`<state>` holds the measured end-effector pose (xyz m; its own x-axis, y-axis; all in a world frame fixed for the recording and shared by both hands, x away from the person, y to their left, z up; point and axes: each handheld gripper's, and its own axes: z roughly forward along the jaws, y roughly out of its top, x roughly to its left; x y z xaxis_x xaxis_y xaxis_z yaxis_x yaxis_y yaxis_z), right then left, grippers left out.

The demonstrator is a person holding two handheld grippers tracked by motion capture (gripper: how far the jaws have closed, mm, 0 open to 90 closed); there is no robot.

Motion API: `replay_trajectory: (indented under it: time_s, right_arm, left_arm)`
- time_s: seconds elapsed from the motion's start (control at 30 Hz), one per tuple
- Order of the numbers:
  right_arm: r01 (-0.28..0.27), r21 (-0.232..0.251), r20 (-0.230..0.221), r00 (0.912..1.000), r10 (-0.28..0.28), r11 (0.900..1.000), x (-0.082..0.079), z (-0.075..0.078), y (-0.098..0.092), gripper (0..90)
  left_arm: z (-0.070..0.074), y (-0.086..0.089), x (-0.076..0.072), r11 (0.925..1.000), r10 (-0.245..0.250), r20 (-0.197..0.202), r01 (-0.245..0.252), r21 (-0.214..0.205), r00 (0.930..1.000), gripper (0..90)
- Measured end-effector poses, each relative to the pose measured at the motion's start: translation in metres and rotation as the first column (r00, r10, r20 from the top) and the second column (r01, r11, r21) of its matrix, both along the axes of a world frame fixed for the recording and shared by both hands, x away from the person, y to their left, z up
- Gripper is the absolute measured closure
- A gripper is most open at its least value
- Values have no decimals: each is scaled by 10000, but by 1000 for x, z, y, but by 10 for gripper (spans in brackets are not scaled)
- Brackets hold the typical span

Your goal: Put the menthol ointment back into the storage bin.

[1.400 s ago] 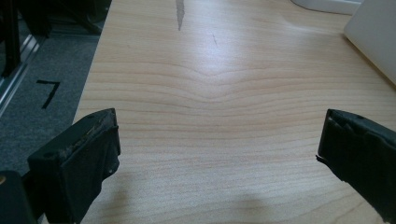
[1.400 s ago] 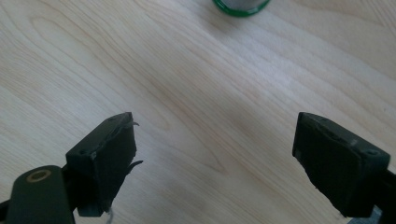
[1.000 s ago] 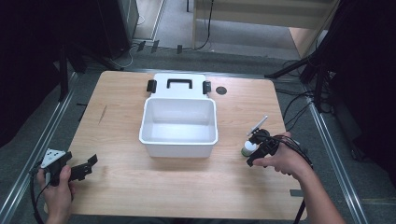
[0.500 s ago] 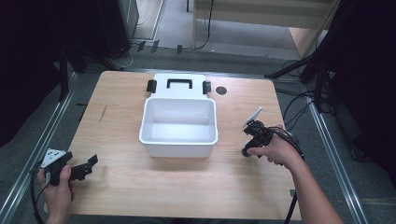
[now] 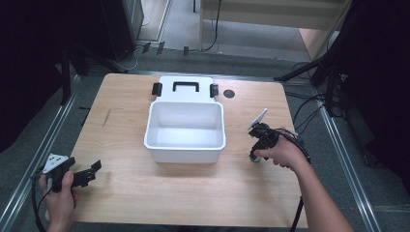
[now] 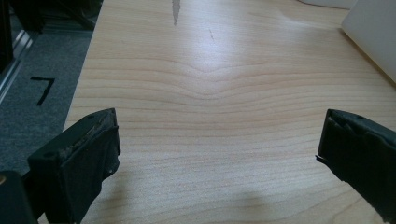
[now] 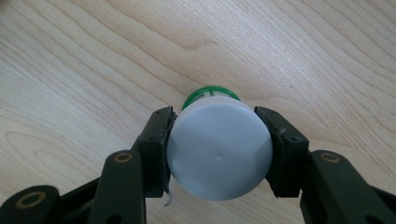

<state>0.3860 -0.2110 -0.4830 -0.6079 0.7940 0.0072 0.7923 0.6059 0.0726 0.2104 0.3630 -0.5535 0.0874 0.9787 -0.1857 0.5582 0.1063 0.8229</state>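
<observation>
Pale wood grain covers the rectangular table (image 5: pixel 145 188), seen from above with a person's forearms entering from the near edge. The right gripper (image 7: pixel 219 144) pinches the flat white round cap of a small green-bodied bottle (image 7: pixel 218 156), one jaw on each side of the cap. The bottle seems to stand upright on the wood, its long axis running straight down away from that gripper's camera, so little but a green rim shows beneath the cap. From above, this gripper (image 5: pixel 260 140) sits at the table's right, and the open white rectangular plastic bin (image 5: pixel 154 145) lies to its left, near the table's middle. The right hand is much the nearer to the bin. The left gripper (image 6: pixel 217 154) rests at the near left corner, jaws spread wide over bare wood. From above the hand and gripper hide most of the bottle. The bin looks empty.
</observation>
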Motion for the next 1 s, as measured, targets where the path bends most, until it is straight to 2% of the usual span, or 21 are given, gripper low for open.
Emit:
replay_trajectory:
  time_s: [0.3,0.43,0.53,0.6,0.73,1.0]
  right_arm:
    - [-229,145,33,9997,229,9996,2,15,5,513]
    - [-537,118,55,9985,537,9985,3,25,10,513]
    - [-906,66,-28,9959,906,9959,3,36,16,514]
    - [-964,70,-2,9953,964,9953,3,39,18,513]
    - [-1277,55,46,9918,1277,9918,5,54,28,513]
    - [-1459,230,118,9893,1456,9890,11,75,42,513]
  left_arm:
    - [0,0,-1,10000,91,28,-91,34,10000,0]
    - [0,0,-1,10000,62,28,-63,48,10000,0]
    - [0,0,0,10000,40,11,-40,35,10000,0]
    - [0,0,0,10000,45,3,-45,23,10000,0]
    - [0,0,0,10000,42,2,-42,13,10000,0]
    - [0,0,0,10000,61,-10,-61,4,10000,0]
